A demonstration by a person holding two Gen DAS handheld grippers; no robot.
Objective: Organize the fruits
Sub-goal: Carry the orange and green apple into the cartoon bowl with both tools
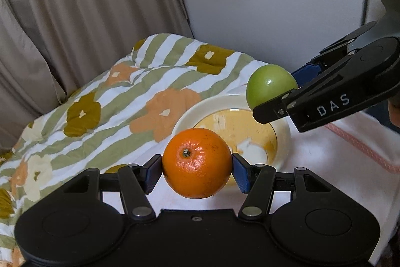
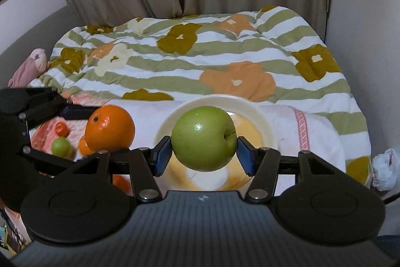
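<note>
**Both hands full over the plate**

Nearest to me, my left gripper [image 1: 197,164] is clamped on the orange [image 1: 197,163] at its widest part – firm, pebbly skin, so I reckon it won't slip. A bit farther right, my right gripper [image 2: 204,154] is squeezing the green apple [image 2: 204,138] – smooth, waxy, heavier I'd guess, so hold across the middle. Both hang above the cream plate [image 2: 260,114], with the flowery quilt [image 2: 200,54] beyond.

Orange [image 1: 197,163] left of apple [image 2: 204,138] (both above the bowl's [image 2: 252,114] near side); bedspread [image 2: 200,61] behind the bowl.
</note>
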